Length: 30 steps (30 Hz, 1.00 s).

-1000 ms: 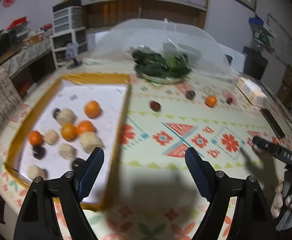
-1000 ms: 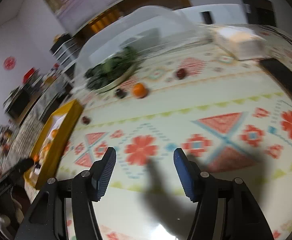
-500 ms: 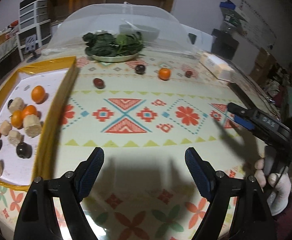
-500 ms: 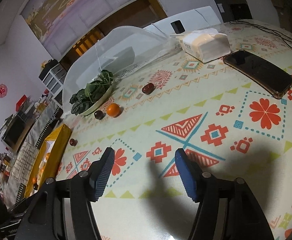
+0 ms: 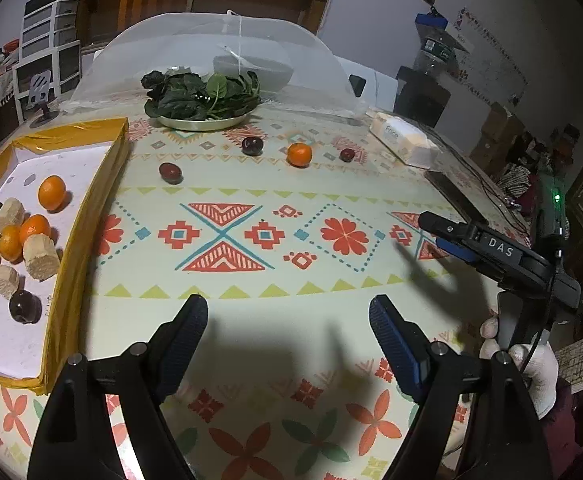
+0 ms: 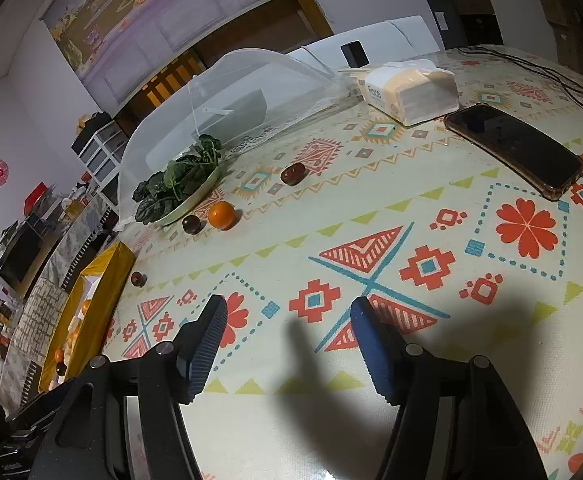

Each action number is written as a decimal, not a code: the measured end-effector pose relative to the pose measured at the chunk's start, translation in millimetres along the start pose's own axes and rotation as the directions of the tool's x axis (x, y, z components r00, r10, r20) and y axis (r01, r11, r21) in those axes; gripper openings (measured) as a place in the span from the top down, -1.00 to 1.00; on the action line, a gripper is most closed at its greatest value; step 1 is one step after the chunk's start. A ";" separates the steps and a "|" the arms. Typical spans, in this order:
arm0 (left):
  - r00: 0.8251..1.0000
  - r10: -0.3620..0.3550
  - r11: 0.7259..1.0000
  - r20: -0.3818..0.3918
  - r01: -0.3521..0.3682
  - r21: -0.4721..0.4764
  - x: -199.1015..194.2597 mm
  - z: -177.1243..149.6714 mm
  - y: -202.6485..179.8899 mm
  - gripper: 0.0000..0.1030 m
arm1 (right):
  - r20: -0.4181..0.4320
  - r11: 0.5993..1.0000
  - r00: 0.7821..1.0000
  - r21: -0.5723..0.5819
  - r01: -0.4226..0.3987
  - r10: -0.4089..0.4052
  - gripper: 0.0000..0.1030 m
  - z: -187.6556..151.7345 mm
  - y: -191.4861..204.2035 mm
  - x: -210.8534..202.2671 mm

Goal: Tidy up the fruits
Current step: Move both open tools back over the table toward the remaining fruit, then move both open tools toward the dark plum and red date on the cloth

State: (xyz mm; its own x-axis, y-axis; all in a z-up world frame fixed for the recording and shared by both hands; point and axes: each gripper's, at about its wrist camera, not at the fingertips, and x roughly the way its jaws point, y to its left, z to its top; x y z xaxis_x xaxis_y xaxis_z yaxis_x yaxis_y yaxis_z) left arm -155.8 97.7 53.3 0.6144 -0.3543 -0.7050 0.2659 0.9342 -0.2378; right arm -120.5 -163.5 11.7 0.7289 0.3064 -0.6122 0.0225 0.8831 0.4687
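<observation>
I am holding my left gripper [image 5: 287, 320] above the patterned tablecloth [image 5: 251, 340], jaws spread wide and gripping nothing; my right gripper [image 6: 287, 320] is likewise hanging released and empty; four fruits are lying loose across the far cloth: an orange [image 5: 299, 154], a dark plum [image 5: 252, 145] just left of it, a smaller red one [image 5: 347, 154] to its right, another red one [image 5: 170, 172] nearer the yellow-rimmed tray [image 5: 91, 208]; the tray is already holding oranges, dark fruits and pale chunks; a plate of greens [image 5: 201, 98] is sitting beyond.
</observation>
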 end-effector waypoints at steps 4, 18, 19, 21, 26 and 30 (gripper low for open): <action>1.000 -0.014 1.000 0.022 0.014 0.006 -2.4 0.6 1.8 -0.60 | -0.001 1.000 1.000 -0.004 0.008 -0.008 -0.33 -0.2 0.8 0.6; 0.994 -0.090 0.996 0.058 0.089 0.021 -5.9 1.8 1.5 -0.65 | 0.005 1.000 1.000 -0.004 0.014 -0.014 -0.37 -0.2 0.9 -0.3; 0.994 -0.092 0.996 0.060 0.091 0.020 -5.6 1.8 1.2 -0.65 | 0.005 1.000 1.000 -0.005 0.013 -0.013 -0.38 -0.1 1.1 -0.5; 0.994 -0.095 0.995 0.060 0.094 0.021 -4.8 1.8 0.9 -0.65 | 0.003 1.000 1.000 -0.005 0.011 -0.011 -0.38 0.1 0.8 -0.3; 0.993 -0.103 0.995 0.057 0.102 0.019 -2.1 2.2 1.3 -0.65 | 0.003 1.000 1.000 -0.005 0.012 -0.012 -0.39 0.2 1.1 -0.1; 0.993 -0.103 0.995 0.058 0.103 0.019 -1.7 2.5 1.5 -0.65 | 0.004 1.000 1.000 -0.005 0.011 -0.011 -0.39 0.1 1.2 -0.2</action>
State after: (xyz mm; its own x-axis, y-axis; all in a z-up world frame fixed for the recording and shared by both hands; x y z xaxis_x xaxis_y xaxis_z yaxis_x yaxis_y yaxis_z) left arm -154.6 99.6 55.8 0.6255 -0.4509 -0.6368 0.3418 0.8920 -0.2958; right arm -120.6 -162.5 12.5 0.7311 0.2949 -0.6153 0.0276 0.8882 0.4586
